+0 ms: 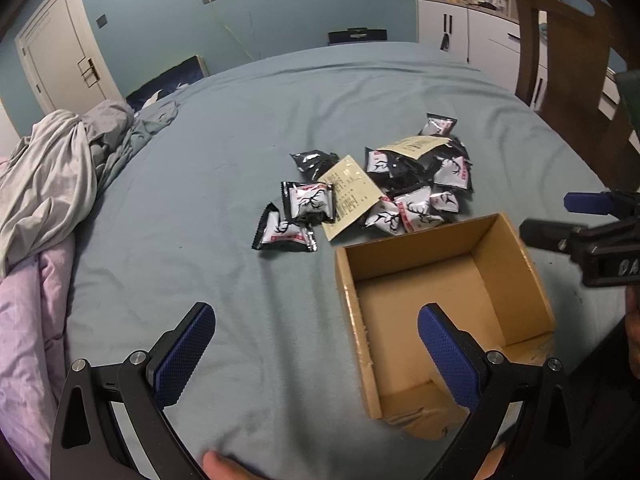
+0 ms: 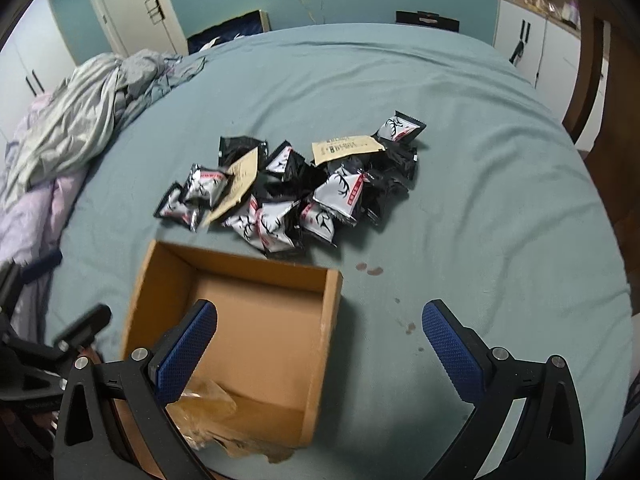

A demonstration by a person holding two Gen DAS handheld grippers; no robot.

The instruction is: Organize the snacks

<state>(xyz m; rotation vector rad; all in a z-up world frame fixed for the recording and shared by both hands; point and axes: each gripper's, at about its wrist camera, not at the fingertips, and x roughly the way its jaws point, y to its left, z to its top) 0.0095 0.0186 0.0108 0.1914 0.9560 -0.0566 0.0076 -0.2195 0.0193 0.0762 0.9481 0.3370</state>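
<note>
A wide bed [image 1: 248, 128] covered in a grey-blue sheet carries everything. Rumpled grey and lilac bedding [image 1: 52, 184] is heaped along its left edge, and beyond the far edge stand a teal wall, a pale door [image 1: 60, 52] and white cabinets [image 1: 472, 28]; a wooden chair back [image 1: 560, 56] rises at the right edge. A few small dark spots [image 2: 370, 269] mark the sheet just right of the box.

An open cardboard box [image 1: 516, 248] sits toward the near edge, empty, its near side torn and crumpled. Just beyond its far wall, near the middle of the bed, lies a loose heap of black-and-silver snack packets [image 1: 416, 184] printed with an antler design, with two tan paper sachets [image 1: 352, 196] mixed among them. Two packets lie slightly apart at the heap's left end.

The left gripper [image 1: 316, 356] hovers over the near-left corner of the box, jaws spread wide and holding nothing. The right gripper [image 2: 320, 354] hangs above the box's right wall, likewise spread and empty.

No packet is in the box, so the sorting appears not yet begun. The next move probably calls for reaching past the box to the heap, closing on a single packet by its puffed body, and guarding against the slick film slipping.
</note>
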